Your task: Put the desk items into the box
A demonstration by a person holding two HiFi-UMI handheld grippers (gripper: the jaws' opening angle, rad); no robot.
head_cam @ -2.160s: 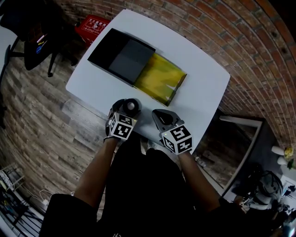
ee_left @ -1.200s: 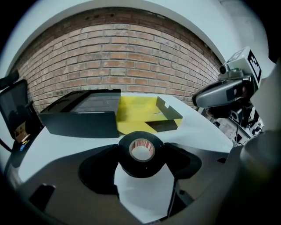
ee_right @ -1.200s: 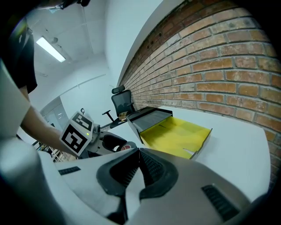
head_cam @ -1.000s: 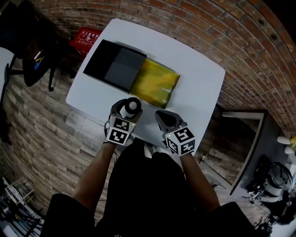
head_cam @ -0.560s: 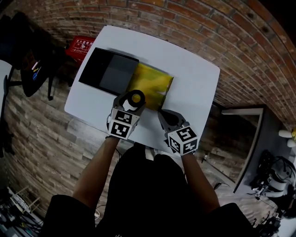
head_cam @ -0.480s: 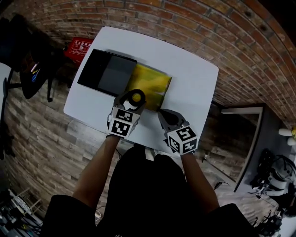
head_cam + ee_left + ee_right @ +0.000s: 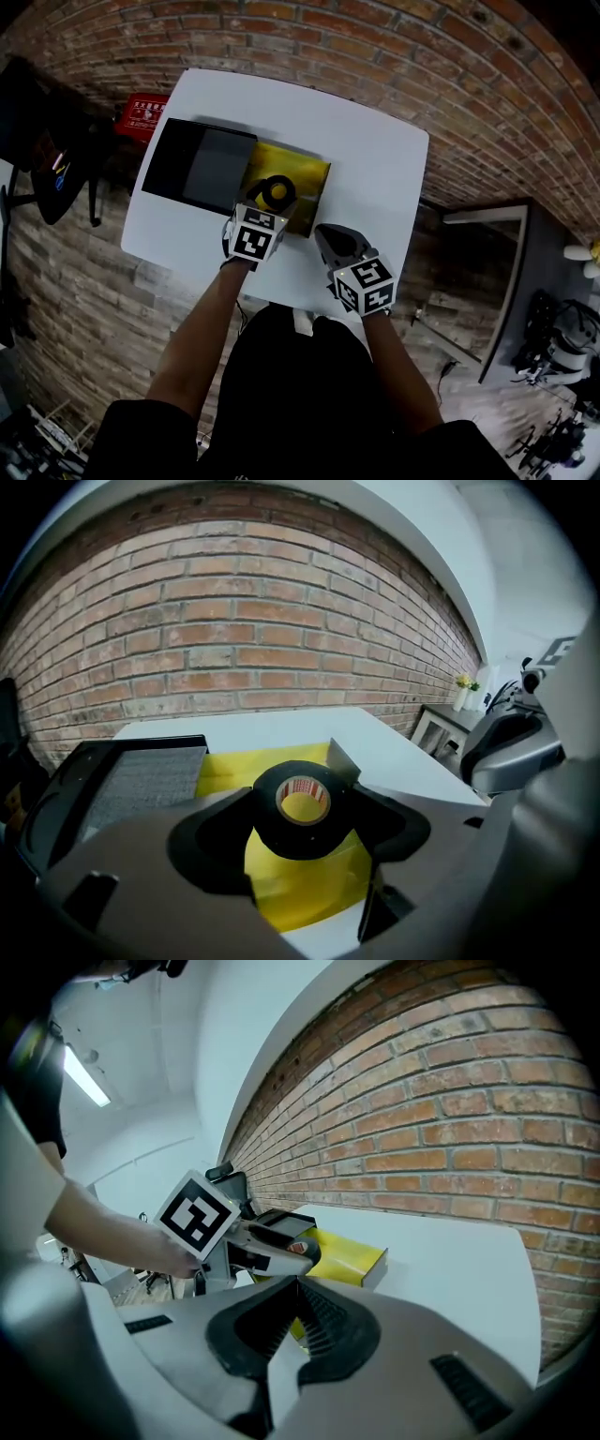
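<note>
Black tape roll (image 7: 272, 834), clamped in left gripper (image 7: 300, 817) jaws over yellow box (image 7: 309, 892): could be bounced out if released high; right gripper (image 7: 292, 1281) jaws pressed together.

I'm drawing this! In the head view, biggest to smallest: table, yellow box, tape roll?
Biggest: white table.
Middle: yellow box.
Smallest: black tape roll, even though it is held up nearer the camera.

The left gripper (image 7: 302, 803) clamps a roll of black tape (image 7: 289, 834) in front of the open yellow box (image 7: 309, 888), which sits beside a black tray (image 7: 141, 780) on the white table (image 7: 398, 752).
</note>
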